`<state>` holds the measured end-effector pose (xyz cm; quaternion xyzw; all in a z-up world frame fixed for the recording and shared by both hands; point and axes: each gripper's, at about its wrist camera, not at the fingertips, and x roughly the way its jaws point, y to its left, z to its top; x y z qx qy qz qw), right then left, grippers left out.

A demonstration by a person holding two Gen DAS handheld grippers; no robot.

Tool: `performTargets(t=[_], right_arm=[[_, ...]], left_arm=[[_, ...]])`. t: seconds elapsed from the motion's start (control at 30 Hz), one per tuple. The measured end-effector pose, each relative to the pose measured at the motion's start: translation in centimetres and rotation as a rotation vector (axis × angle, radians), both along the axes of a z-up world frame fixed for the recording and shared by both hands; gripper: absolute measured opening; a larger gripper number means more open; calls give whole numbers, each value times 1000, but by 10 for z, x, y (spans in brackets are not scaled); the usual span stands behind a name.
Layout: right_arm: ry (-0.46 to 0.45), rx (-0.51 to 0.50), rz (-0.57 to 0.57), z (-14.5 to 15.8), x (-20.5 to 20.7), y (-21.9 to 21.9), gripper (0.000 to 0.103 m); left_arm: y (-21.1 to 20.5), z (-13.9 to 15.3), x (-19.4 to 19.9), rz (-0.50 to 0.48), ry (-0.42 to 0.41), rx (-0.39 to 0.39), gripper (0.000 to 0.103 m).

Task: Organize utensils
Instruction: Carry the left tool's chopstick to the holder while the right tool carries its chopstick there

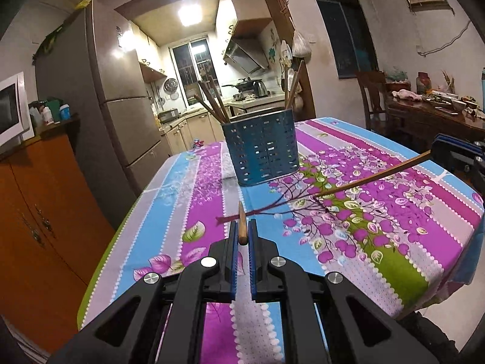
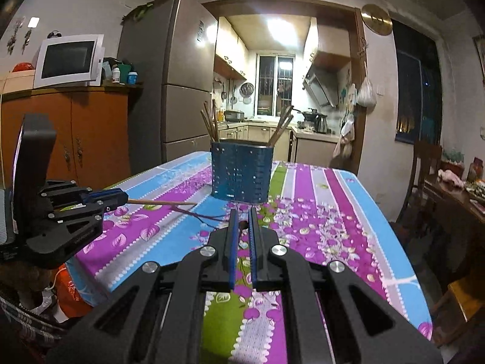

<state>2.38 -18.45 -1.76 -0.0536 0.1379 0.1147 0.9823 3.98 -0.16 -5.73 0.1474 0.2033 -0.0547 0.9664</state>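
A blue perforated utensil holder point(image 1: 260, 148) point(image 2: 241, 176) stands on the flowered tablecloth point(image 1: 379, 212) point(image 2: 318, 212), with several brown chopsticks upright in it. My left gripper point(image 1: 242, 227) point(image 2: 121, 197) is shut on one wooden chopstick point(image 1: 241, 221) point(image 2: 163, 202), held above the cloth short of the holder. My right gripper point(image 2: 242, 215) point(image 1: 436, 151) is shut on a second chopstick point(image 1: 372, 176), which shows in its own view only as a dark end point(image 2: 242, 226) between the pads. Both chopsticks hang clear of the table, their tips pointing toward each other.
A grey fridge point(image 1: 121, 97) point(image 2: 182, 85) and an orange cabinet point(image 1: 45, 212) point(image 2: 75, 139) with a microwave point(image 2: 71, 60) stand to the left. A wooden chair point(image 1: 372, 97) and a cluttered side table point(image 1: 439, 112) are at the right. The kitchen doorway lies behind the holder.
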Motion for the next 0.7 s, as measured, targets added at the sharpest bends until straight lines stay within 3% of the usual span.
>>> performTargets(t=[0.33, 0.7], right_arm=[[-81, -19, 21, 29, 7, 6, 5], [-105, 16, 55, 49, 21, 11, 5]], left_arm=[[-1, 18, 6, 17, -37, 6, 7], [-1, 32, 12, 37, -72, 17, 7]])
